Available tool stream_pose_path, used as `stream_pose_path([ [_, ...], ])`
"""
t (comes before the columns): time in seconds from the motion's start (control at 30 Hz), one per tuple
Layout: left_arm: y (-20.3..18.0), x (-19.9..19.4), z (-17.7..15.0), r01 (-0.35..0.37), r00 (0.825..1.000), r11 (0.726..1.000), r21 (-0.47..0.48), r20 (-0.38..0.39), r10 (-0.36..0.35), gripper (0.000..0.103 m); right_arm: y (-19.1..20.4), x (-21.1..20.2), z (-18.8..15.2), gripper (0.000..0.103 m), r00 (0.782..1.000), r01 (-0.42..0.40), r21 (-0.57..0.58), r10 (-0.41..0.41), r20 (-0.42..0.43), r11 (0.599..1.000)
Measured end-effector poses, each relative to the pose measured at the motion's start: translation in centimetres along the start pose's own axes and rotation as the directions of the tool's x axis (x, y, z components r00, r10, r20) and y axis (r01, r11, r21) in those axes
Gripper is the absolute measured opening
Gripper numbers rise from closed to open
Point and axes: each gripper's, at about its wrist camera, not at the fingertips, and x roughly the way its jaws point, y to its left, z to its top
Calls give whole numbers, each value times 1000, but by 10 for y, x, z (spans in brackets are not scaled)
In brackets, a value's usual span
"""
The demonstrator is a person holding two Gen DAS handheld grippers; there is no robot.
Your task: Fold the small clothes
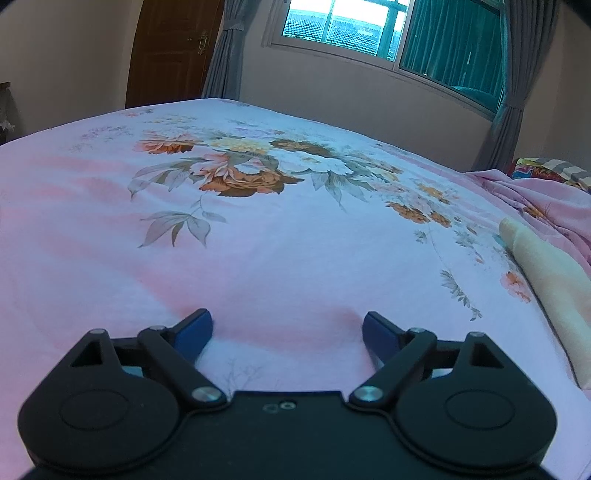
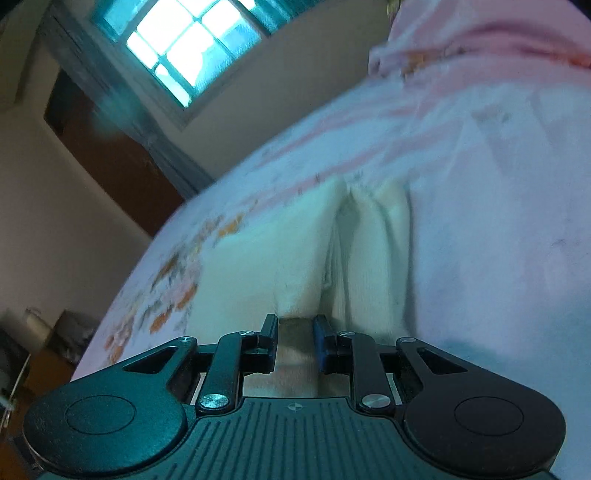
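Note:
A small cream-white garment (image 2: pixel 295 254) lies bunched and partly folded on the pink floral bedsheet (image 2: pixel 480 221). My right gripper (image 2: pixel 295 332) is shut on its near edge, with cloth pinched between the blue pads. The right wrist view is tilted and blurred. In the left wrist view the same cream garment (image 1: pixel 546 288) lies at the far right of the bedsheet (image 1: pixel 258 240). My left gripper (image 1: pixel 287 328) is open and empty, its blue fingertips (image 1: pixel 195 328) low over bare sheet, well left of the garment.
A rumpled pink blanket (image 1: pixel 535 199) and a colourful pillow (image 1: pixel 550 168) lie at the right end of the bed. Behind the bed are a window (image 1: pixel 343 26), grey curtains (image 1: pixel 509 92) and a brown door (image 1: pixel 170 48). Dark furniture (image 2: pixel 44 339) stands left of the bed.

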Motion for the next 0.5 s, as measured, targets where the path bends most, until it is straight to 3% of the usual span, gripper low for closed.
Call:
stream_pose_path([
  [0.03,0,0,0,1,1000,1000,-1,0,-1,88,-1,4,1,28,1000,2,-7,-2,-11,1000],
  [0.2,0,0,0,0,1000,1000,-1,1,0,88,1,5,2,29,999,-47,-25,47,-16,999],
  [0.3,0,0,0,2,1000,1000,-2,2,-2,88,-2,-12,5,30,996,-75,22,74,42,997],
  [0.33,0,0,0,2,1000,1000,-2,2,-2,88,-4,-15,5,42,997,-66,35,64,45,997],
  [0.37,0,0,0,3,1000,1000,-2,2,-3,88,-6,-13,6,63,998,-55,43,53,29,998],
  [0.5,0,0,1,2,1000,1000,-1,3,-2,88,-6,-1,6,65,996,-83,34,84,-17,996],
])
